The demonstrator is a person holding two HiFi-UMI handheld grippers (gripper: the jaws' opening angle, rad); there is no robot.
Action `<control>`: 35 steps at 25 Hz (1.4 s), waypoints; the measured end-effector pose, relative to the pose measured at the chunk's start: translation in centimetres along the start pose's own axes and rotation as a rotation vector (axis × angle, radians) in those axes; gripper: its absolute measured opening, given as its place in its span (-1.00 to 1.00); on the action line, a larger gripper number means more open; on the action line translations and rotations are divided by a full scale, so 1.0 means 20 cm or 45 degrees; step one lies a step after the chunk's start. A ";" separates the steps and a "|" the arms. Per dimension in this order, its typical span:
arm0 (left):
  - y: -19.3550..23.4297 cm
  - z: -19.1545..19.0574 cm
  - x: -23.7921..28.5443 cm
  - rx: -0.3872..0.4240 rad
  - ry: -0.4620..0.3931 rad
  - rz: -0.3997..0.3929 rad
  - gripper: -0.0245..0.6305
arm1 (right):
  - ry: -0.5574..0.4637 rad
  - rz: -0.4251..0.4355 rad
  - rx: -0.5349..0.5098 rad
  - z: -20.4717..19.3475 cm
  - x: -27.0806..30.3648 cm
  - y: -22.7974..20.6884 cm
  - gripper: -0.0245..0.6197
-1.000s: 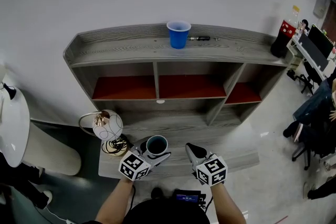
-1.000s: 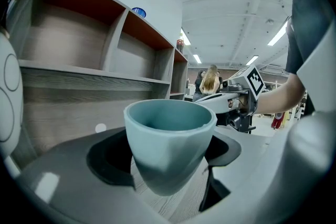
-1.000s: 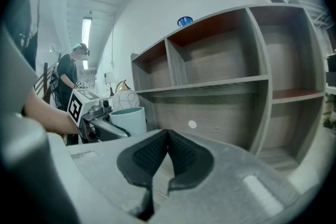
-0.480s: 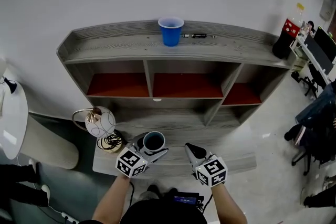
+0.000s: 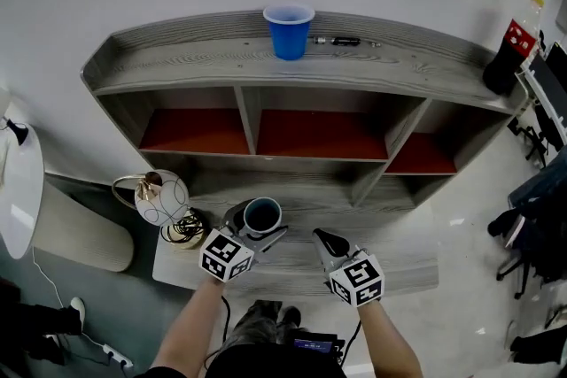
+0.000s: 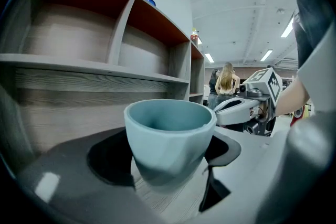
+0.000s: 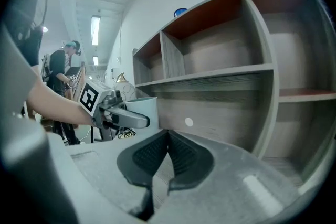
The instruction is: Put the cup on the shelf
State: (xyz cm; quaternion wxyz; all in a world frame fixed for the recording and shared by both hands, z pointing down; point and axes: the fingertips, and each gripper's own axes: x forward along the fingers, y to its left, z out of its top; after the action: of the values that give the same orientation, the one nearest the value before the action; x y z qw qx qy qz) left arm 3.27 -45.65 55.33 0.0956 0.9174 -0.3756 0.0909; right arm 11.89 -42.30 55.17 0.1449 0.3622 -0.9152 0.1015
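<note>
A grey-blue cup stands upright between the jaws of my left gripper, which is shut on it just above the shelf unit's low front ledge. The left gripper view shows the cup close up, with a dark pad on each side of it. To its right, my right gripper is shut and empty, its ribbed pads pressed together. The grey wooden shelf unit stands in front of me, its red-backed compartments empty.
A blue plastic cup and a dark pen sit on the top board. A round wire lamp and coiled cables lie left of the cup. A cola bottle stands at the right end. People stand in the background.
The head view has drifted, so the shelf sits a little higher and further left. Both grippers keep their places and the cup stays in the left jaws.
</note>
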 end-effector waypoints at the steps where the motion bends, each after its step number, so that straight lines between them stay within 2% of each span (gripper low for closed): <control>1: 0.03 -0.01 0.02 0.000 -0.004 0.010 0.27 | -0.004 -0.002 0.001 0.00 0.03 -0.01 -0.91; 6: 0.19 -0.12 0.14 -0.010 -0.009 0.064 0.27 | -0.027 -0.009 -0.010 -0.01 0.17 -0.07 -0.91; 9: 0.28 -0.20 0.22 -0.009 -0.007 0.087 0.27 | -0.054 -0.060 -0.027 -0.04 0.25 -0.13 -0.91; 18: 0.50 -0.36 0.40 -0.049 -0.011 0.132 0.27 | -0.071 -0.123 0.032 -0.17 0.41 -0.28 -0.91; 35: 0.67 -0.56 0.70 -0.062 -0.007 0.169 0.28 | -0.061 -0.098 0.048 -0.30 0.64 -0.37 -0.91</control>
State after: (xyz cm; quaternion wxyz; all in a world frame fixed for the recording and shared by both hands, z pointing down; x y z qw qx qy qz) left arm 2.50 -61.76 71.01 0.1108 0.8880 -0.4380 0.0854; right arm 9.27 -53.95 65.72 0.1200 0.4020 -0.9017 0.1043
